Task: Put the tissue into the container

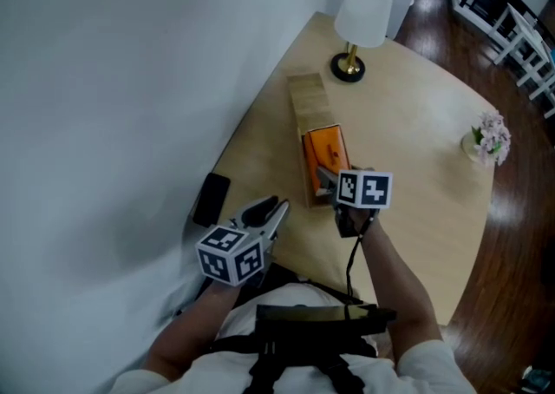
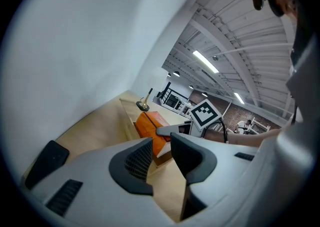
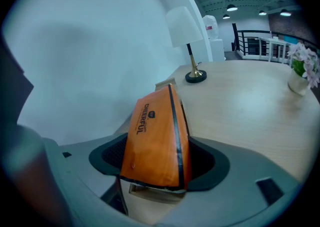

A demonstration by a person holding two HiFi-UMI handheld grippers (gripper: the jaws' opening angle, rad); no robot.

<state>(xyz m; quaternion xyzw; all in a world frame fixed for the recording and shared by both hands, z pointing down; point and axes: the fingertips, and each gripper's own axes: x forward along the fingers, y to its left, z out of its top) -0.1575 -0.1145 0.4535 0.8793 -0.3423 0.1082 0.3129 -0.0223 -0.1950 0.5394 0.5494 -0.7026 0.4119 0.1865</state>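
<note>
Wooden worktop point(image 1: 416, 123) carries the container point(image 1: 310, 99); my right gripper point(image 3: 156, 160) has its jaws clamped on the orange tissue pack point(image 3: 155, 131) at the container's near end, my left gripper point(image 2: 161, 158) has its jaws apart and empty, and release is not yet done.

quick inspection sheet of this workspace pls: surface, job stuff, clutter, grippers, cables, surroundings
surface: light wooden table with a rounded edge.
job's things: orange plastic-wrapped tissue pack at the near end of the long wooden box; whether it is seated inside cannot be told.
clutter: white-shaded lamp on a brass base; flat black slab near the wall; small pot of pale flowers.
grippers: right gripper clamps the pack between its pads; left gripper is open, with nothing between its jaws.
cables: black cable hangs from the right gripper.
surroundings: white wall; dark wood floor.
</note>
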